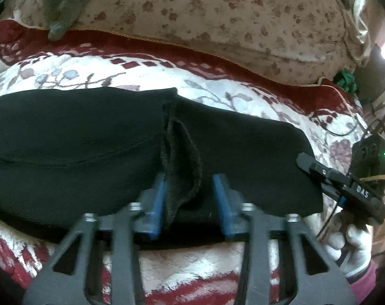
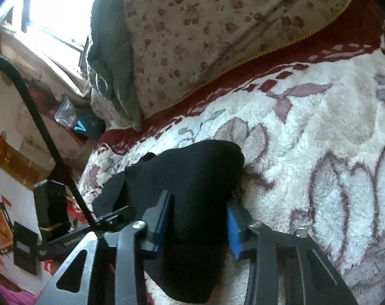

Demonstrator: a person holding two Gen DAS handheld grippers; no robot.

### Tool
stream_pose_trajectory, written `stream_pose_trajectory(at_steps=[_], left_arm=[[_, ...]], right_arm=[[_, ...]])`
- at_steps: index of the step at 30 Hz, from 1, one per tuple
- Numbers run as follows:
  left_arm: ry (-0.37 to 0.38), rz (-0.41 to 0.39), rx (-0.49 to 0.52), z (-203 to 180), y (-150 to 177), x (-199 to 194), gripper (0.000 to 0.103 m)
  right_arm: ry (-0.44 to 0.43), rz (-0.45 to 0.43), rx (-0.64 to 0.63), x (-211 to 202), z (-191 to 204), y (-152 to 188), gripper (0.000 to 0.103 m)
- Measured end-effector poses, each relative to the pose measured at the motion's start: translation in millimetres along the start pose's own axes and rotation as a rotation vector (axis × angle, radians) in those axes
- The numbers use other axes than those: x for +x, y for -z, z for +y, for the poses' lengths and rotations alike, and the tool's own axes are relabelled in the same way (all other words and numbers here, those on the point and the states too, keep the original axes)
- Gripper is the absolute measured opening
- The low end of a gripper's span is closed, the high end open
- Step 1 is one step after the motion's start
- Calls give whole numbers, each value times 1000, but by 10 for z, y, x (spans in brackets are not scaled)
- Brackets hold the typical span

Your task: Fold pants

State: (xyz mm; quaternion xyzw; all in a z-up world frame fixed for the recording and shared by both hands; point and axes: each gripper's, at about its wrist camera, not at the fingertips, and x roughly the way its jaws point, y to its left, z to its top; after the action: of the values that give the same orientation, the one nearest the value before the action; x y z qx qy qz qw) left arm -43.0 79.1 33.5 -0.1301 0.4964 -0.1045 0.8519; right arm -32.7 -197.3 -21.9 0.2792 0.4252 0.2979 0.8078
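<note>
Left jaws [image 1: 189, 198] part-open, straddling a raised fold of black pants [image 1: 77, 147], pads not pressing it. Right jaws [image 2: 200, 218] narrowed around bunched pants end, lying on blanket [image 2: 307, 132]-covered bed.

Pants [image 1: 77, 152] cut off at left edge

Daylit fisheye views, soft and bowed at the rims

In the right wrist view a window [image 2: 52, 12] at upper left is blown out to white glare, and light falls from there across the fleecy blanket [image 2: 319, 152]. The black pants [image 1: 77, 147] swallow nearly all detail in both views, folds barely readable. The left wrist view is dimmer and flatter, with a bright strip at its right edge. Straight lines bend toward dark vignetted corners; near parts of the tools are slightly smeared.
</note>
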Motion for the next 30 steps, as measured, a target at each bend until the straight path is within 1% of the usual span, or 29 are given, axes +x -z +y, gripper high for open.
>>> stream_pose_trajectory(at_steps=[1, 2, 4, 6, 8, 10, 11, 13, 14, 15, 16, 17, 19, 22, 26, 30], left_arm=[[14, 2, -1, 2, -4, -13, 17], [19, -1, 1, 4, -6, -39, 15], [24, -14, 5, 15, -2, -129, 14], [16, -41, 9, 26, 5, -238, 14], [6, -67, 17, 40, 12, -323, 14], [-2, -71, 18, 54, 10, -323, 14], [-8, -65, 16, 64, 11, -286, 14], [-11, -18, 2, 89, 41, -118, 14], [-14, -11, -11, 98, 65, -58, 15], [-18, -21, -13, 100, 78, -37, 15], [-18, -33, -12, 99, 85, -39, 15], [-16, -38, -17, 102, 87, -38, 16], [-3, -38, -43, 138, 80, -43, 19], [5, -39, -55, 169, 84, -68, 22], [-47, -64, -31, 142, 100, -174, 23], [-74, -87, -43, 223, 90, -303, 23]], right_arm=[[-3, -8, -8, -30, 29, -1, 30], [-4, -10, -16, -52, 56, 1, 30], [-8, -19, -48, -116, 173, -3, 29], [-27, -23, -72, -172, 296, -12, 29], [-26, -26, -87, -185, 359, -16, 29], [14, -24, -112, -146, 397, -14, 29], [60, -22, -116, -101, 387, -8, 29], [112, -12, -97, -37, 313, 4, 30], [141, -12, -88, -9, 263, 17, 30], [144, -8, -79, 15, 199, 35, 31], [130, -8, -65, 20, 145, 44, 38], [113, -13, -29, 13, 63, 58, 41], [84, -14, 7, -9, -16, 59, 41], [113, 2, -5, -42, 43, 23, 43], [176, -14, -40, -157, 213, -12, 44], [173, -29, -83, -252, 414, -52, 44]])
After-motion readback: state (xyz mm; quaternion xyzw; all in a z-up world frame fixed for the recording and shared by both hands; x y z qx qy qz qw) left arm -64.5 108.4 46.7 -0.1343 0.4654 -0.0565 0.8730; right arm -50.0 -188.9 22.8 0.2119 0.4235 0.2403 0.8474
